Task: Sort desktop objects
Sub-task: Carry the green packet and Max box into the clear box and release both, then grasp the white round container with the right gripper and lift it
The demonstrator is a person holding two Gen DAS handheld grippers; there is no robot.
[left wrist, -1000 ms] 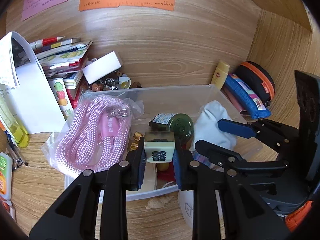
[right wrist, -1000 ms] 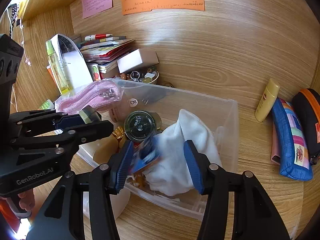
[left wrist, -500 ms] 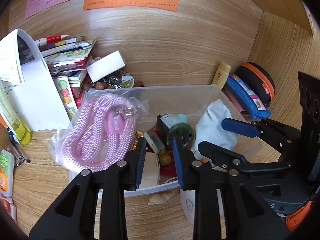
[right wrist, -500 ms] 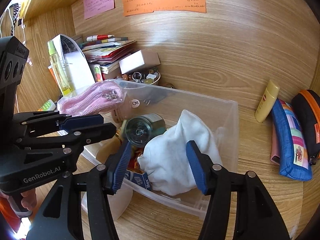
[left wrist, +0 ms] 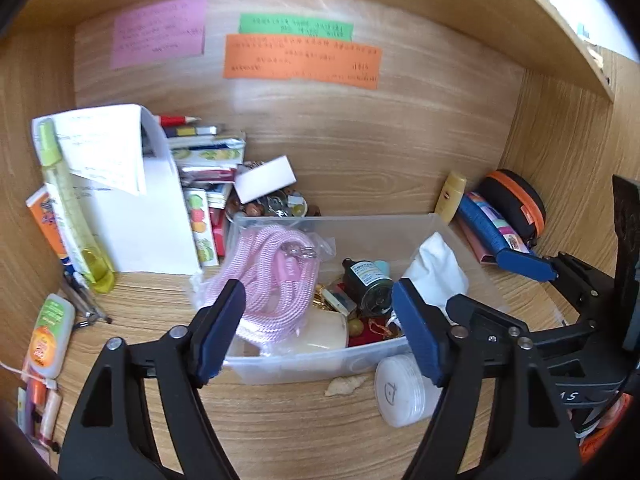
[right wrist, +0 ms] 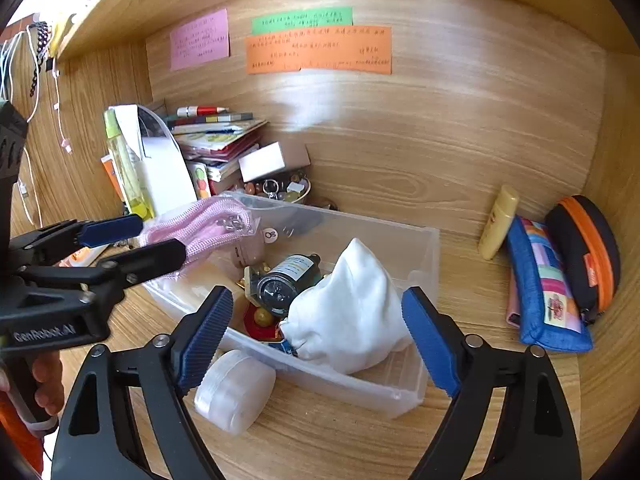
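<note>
Black angular left hand-held gripper (right wrist: 132,240), blue ribbed pads, silver screws, white "GenRobot.AI" lettering, orange sleeve edge

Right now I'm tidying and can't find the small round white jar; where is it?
The white jar lies on the desk outside the clear bin, against its near wall at the left corner, beside a small seashell.

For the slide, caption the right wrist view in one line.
Right gripper, jaws opening and empty, above a clear plastic bin holding a white cloth pouch and a dark green bottle.
</note>
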